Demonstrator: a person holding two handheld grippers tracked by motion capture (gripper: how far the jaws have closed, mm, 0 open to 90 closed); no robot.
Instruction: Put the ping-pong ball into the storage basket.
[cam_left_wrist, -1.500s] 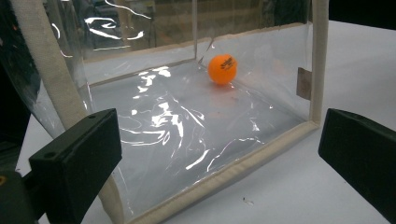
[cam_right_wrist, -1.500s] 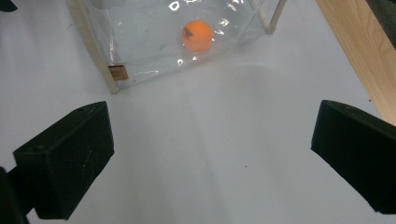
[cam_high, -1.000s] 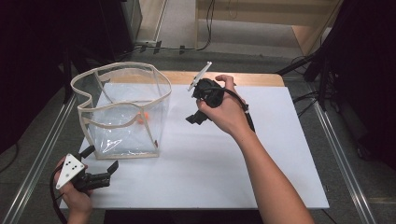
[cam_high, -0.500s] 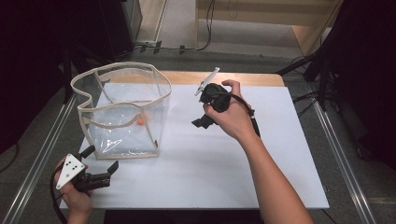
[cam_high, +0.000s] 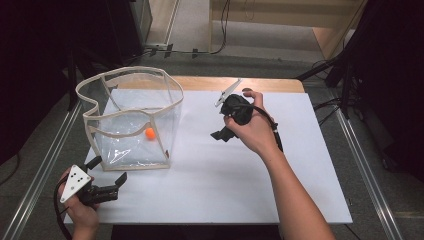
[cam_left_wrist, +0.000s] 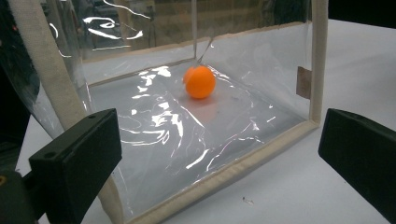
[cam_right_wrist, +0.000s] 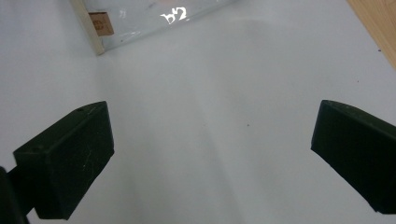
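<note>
Bag (cam_left_wrist: 196, 140) ahead of left claw (cam_left_wrist: 219, 158): clear glossy plastic film, crinkled, edged in matt cream cloth tape. Ball (cam_left_wrist: 199, 81) inside: smooth orange plastic. Bench (cam_right_wrist: 210, 116) under right claw (cam_right_wrist: 210, 163): matt white sheet, wood edge.

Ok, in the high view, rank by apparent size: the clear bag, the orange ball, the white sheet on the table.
1. White sheet, by far the largest.
2. Clear bag, standing on the sheet's left part.
3. Orange ball, a small dot inside the bag.
</note>
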